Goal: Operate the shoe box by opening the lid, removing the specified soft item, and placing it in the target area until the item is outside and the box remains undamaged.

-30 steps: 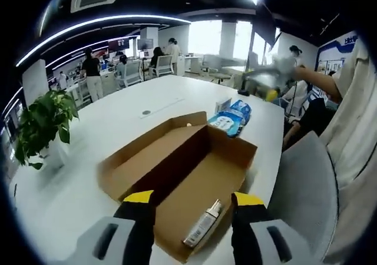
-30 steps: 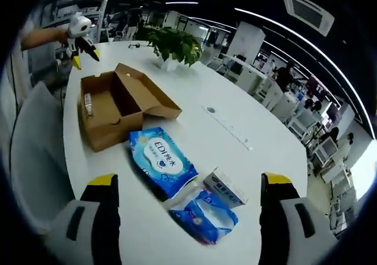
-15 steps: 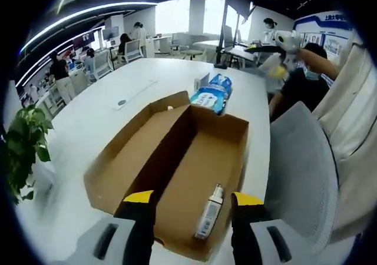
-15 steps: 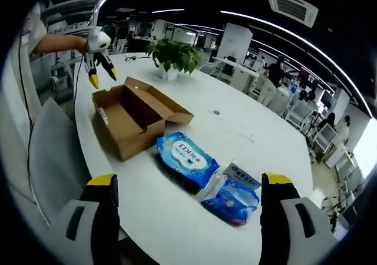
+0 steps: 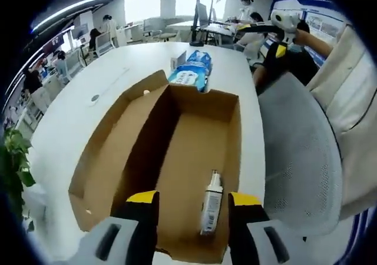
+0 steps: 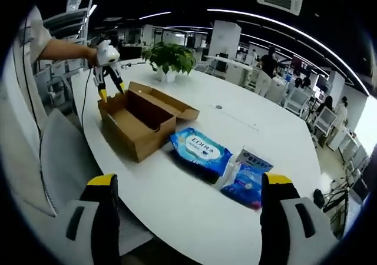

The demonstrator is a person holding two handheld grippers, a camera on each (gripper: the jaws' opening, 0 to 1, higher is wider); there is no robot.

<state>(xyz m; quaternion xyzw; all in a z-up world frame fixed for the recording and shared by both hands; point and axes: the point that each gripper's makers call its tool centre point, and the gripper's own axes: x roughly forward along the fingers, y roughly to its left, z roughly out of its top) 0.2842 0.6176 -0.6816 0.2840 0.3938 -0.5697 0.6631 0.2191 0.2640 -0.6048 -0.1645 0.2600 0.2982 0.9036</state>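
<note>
Open-plan office, lit by ceiling strips, with desks and people in the background; a long white worktop (image 6: 247, 176) carries the items listed.

Shoe box (image 5: 177, 159): brown cardboard, lid (image 5: 115, 153) already folded back flat beside the tray, no tearing seen. In the right gripper view the box (image 6: 144, 126) sits near the worktop edge, beside a grey chair (image 5: 300, 147).

Contents: one small spray bottle (image 5: 211, 203), lying on its side on the box floor near the closer end wall. No soft item is seen inside.

Soft items: a blue wipes pack (image 6: 200, 150) lies on the worktop just beside the box, and a smaller blue packet (image 6: 247, 185) with a small carton (image 6: 253, 159) lies past it. All are outside the box.

Left gripper (image 5: 191, 203): poised over the near end of the box, fingers (image 5: 141, 209) moderately apart and empty, the bottle between them in the line of sight.

Right gripper (image 6: 188, 185): held back from the worktop, fingers (image 6: 103, 188) wide apart and empty.

Potted plant (image 6: 168, 56): on the worktop beyond the box.

Risks, judged:
- The near box wall could be crushed or creased if the left gripper is lowered without clearing the rim.
- The bottle could be picked by mistake, being the only thing in reach, though it is rigid.
- The box could be pushed off the worktop edge by a sideways nudge, as it stands close to that edge.
- The lid hinge could be strained if the flap is pressed down.
</note>
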